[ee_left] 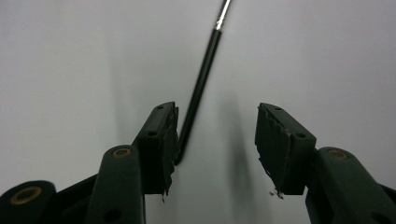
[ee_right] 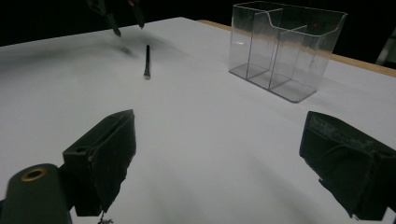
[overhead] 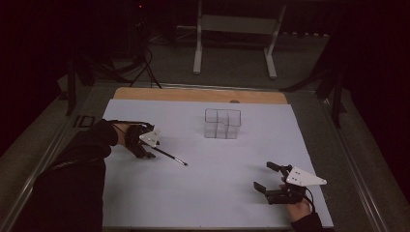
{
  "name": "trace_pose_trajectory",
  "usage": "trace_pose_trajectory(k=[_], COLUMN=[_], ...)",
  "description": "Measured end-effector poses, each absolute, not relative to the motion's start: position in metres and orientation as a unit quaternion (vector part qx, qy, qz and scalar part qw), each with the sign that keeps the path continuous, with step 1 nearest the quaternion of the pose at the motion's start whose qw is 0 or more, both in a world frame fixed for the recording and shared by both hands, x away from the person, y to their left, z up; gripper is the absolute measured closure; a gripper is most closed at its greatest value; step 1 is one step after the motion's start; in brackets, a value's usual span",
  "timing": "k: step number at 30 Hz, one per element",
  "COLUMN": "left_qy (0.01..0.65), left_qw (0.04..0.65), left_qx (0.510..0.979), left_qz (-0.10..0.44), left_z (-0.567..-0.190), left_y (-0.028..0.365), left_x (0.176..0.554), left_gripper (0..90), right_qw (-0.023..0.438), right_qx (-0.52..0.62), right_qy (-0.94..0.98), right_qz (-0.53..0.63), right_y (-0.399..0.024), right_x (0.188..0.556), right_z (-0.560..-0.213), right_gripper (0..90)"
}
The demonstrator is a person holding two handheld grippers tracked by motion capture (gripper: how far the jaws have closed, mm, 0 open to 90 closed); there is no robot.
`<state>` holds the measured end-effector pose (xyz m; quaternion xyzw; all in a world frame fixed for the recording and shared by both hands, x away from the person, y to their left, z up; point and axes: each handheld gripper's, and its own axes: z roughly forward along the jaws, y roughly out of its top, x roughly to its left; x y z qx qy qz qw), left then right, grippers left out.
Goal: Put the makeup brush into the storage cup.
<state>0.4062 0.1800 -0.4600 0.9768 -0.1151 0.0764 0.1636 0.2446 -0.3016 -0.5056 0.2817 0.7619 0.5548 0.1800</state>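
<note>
Left tongs [overhead: 151, 155] at left side of the surface [overhead: 208, 193], low over the white sheet, jaws spread apart and holding nothing. In the left gripper view, left tongs [ee_left: 217, 135] released; slim black brush [ee_left: 200, 88] lying flat on the sheet between the jaws, its butt end close against the inner face of the left-hand jaw, contact not certain. Metal ferrule of brush running out at top of that view.

From the high view, brush [overhead: 170, 156] lying diagonally on the sheet, handle end at the left tongs, tip pointing toward middle of surface.

Right tongs [overhead: 266, 176] at near right of surface, gripped by a hand [overhead: 297, 208] entering from the bottom edge; grey three-cornered plate on top. Jaws wide apart, empty. Same in the right gripper view: right tongs [ee_right: 217, 158] released, bare sheet between the jaws.

Clear plastic organizer [overhead: 222, 123] upright toward far centre of sheet, divided into compartments, well apart from both tongs and from the brush. In the right gripper view, organizer [ee_right: 285, 46] beyond and to the right, brush [ee_right: 147, 61] farther off at upper left, beneath the left tongs' jaw tips.

Wooden edge of surface [overhead: 193, 94] along far side of sheet.
</note>
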Motion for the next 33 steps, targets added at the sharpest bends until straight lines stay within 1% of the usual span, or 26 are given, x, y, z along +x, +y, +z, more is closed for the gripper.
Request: trace_pose_trajectory(k=[3,6,8,16,20,28,30,33], left_qy=[-0.118,-0.117,-0.12,-0.131,-0.139,-0.15,-0.153,-0.159], left_qw=[0.156,0.154,0.153,0.139,0.126,0.097,0.092,0.081], left_qx=[0.978,0.978,0.978,0.981,0.981,0.984,0.984,0.984], left_qz=[0.076,0.081,0.077,0.045,0.049,0.027,0.021,0.011], left_z=[-0.464,-0.467,-0.469,-0.479,-0.482,-0.49,-0.49,-0.49], left_y=[0.179,0.178,0.176,0.165,0.161,0.15,0.148,0.145], left_x=[0.413,0.418,0.421,0.429,0.432,0.436,0.436,0.436], left_gripper=[55.4,55.4,55.5,61.6,63.2,67.5,69.3,74.4], right_qw=[0.18,0.179,0.179,0.178,0.178,0.179,0.178,0.177], right_qx=[0.281,0.281,0.281,0.282,0.282,0.283,0.283,0.283], right_qy=[0.762,0.762,0.762,0.762,0.761,0.76,0.76,0.76], right_qz=[0.555,0.555,0.556,0.555,0.556,0.557,0.558,0.558], right_y=[-0.302,-0.301,-0.301,-0.302,-0.302,-0.302,-0.303,-0.303], right_x=[0.245,0.245,0.245,0.245,0.245,0.244,0.244,0.244], right_z=[-0.506,-0.506,-0.506,-0.506,-0.506,-0.506,-0.506,-0.506], right_gripper=[10.9,10.9,10.9,10.9,10.9,10.9,10.9,10.9])
